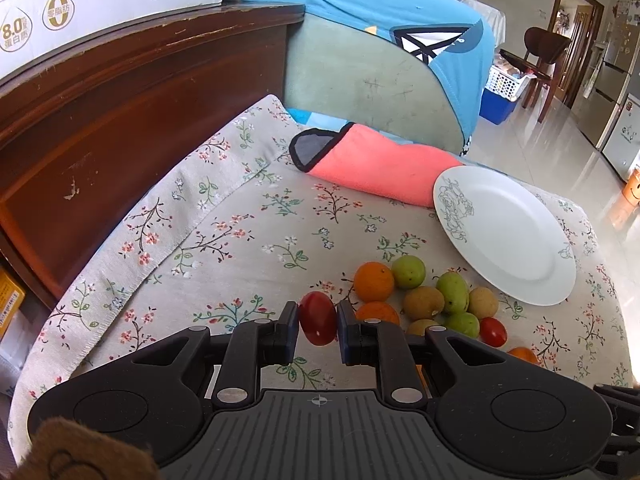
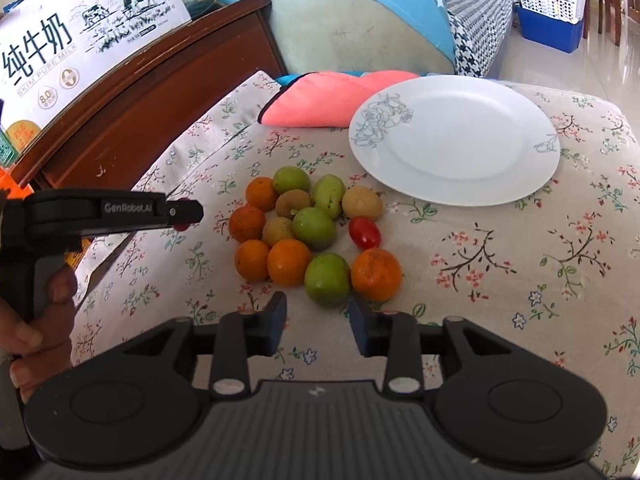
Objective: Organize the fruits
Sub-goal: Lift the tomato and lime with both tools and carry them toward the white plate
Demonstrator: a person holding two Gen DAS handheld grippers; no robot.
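Observation:
A pile of small fruit lies on the floral tablecloth [image 2: 500, 264]: several oranges [image 2: 289, 262], green fruits [image 2: 327, 280], brownish ones [image 2: 362, 202] and a red cherry tomato [image 2: 364, 233]. Behind the pile sits a white plate [image 2: 456, 140] with nothing on it. My left gripper [image 1: 318, 320] is shut on another red cherry tomato [image 1: 318, 324], left of the pile and a little above the cloth. The right wrist view shows that left gripper [image 2: 188, 216] side-on, with a hand [image 2: 40, 312] on its handle. My right gripper [image 2: 318, 310] is open just in front of the nearest green fruit, with nothing between its fingers.
A pink cloth [image 2: 320, 98] lies folded at the table's back edge beside the plate. A dark wooden cabinet [image 1: 120, 120] with a milk carton [image 2: 80, 44] on top runs along the left. Behind stands a sofa with blue fabric [image 1: 400, 28]. Tiled floor lies to the right.

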